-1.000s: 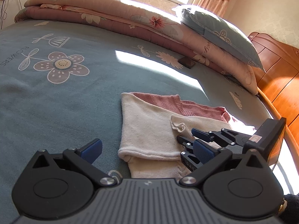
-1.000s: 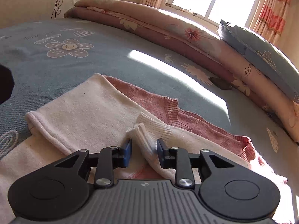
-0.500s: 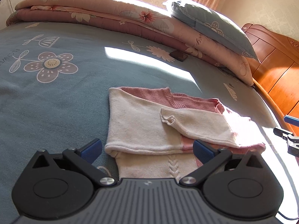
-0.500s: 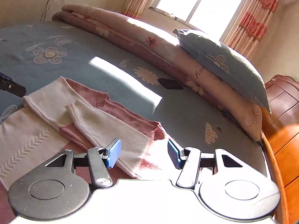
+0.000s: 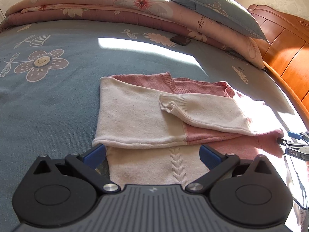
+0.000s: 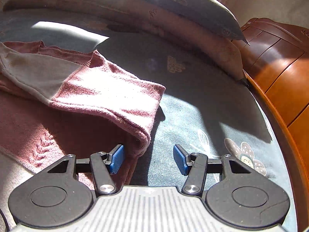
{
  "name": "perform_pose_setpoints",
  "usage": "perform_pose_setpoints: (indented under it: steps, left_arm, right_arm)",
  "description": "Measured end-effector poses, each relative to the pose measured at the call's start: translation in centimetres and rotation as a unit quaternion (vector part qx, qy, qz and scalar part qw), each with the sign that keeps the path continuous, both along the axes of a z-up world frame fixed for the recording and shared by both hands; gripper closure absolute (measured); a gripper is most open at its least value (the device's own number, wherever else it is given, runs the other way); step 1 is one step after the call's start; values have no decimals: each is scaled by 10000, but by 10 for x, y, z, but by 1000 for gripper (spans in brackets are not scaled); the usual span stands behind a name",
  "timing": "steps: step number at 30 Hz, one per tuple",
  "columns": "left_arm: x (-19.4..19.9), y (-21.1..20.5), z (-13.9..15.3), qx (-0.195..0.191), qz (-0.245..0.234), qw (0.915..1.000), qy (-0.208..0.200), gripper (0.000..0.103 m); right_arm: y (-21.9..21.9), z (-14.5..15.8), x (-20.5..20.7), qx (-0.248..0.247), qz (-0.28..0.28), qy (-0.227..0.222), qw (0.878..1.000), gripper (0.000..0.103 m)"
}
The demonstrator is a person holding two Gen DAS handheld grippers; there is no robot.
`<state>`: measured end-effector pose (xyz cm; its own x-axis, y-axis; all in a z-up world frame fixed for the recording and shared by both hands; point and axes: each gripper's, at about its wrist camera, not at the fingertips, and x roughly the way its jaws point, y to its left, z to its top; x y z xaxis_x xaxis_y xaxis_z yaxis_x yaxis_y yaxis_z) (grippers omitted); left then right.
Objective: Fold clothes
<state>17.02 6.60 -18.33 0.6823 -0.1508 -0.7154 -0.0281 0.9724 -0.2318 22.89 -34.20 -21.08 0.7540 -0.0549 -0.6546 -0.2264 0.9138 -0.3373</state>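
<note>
Pink-and-cream sweater (image 5: 146, 116) lies part-folded on the bed (image 5: 58, 100), both sleeves crossed over its body.
Left gripper (image 5: 152, 152) hovers low at the sweater's near cream edge, fingers spread wide and empty. Right gripper (image 6: 148, 159) sits at the pink folded corner, fingers apart, gripping nothing. Bare blue bedspread lies left and beyond; the wooden bed frame (image 6: 280, 81) bounds the right side.

Hard sun from top w/ glare, deep shadows; right view darker; fisheye warp at edges
</note>
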Motion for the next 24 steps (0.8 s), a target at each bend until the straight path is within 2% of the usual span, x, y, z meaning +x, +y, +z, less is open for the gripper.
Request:
perform_pose_setpoints:
  steps: [4,7,8,11,14,16,18,19,21,24]
  left_arm:
    - [2,1,-3,45,50,10000,50,1]
    - [2,-1,-4,89,34,9999,82,1]
    - [2,-1,-4,89,25,9999,86,1]
    - [3,0,-4,78,-3,9999,89,1]
    - [3,2,-4,31,18,10000,86,1]
    - [2,2,-4,26,30,10000,84,1]
    - [2,1,-3,38,12,10000,71,1]
    - [2,0,-2,44,-7,10000,61,1]
    - [2,-1,-2,57,-38,10000,48,1]
    - [3,-3,-3,87,-52,9999,75,1]
  right_arm:
    - [0,-4,10,-62,-91,-223,9997,43]
    - [4,-21,8,-903,195,-343,9951,43]
    - [4,-25,6,-991,289,-395,9939,43]
    - [-1,-20,2,-819,214,-397,9956,43]
    - [0,-9,-9,-846,243,-264,9958,43]
    - [-2,2,-17,-685,280,-222,9970,52]
    - [-7,15,-20,-262,251,-232,9991,80]
    - [-9,23,-17,51,193,-251,9995,83]
    - [-10,34,-6,594,127,-269,9978,84]
    - [-1,34,12,920,121,-203,9955,84]
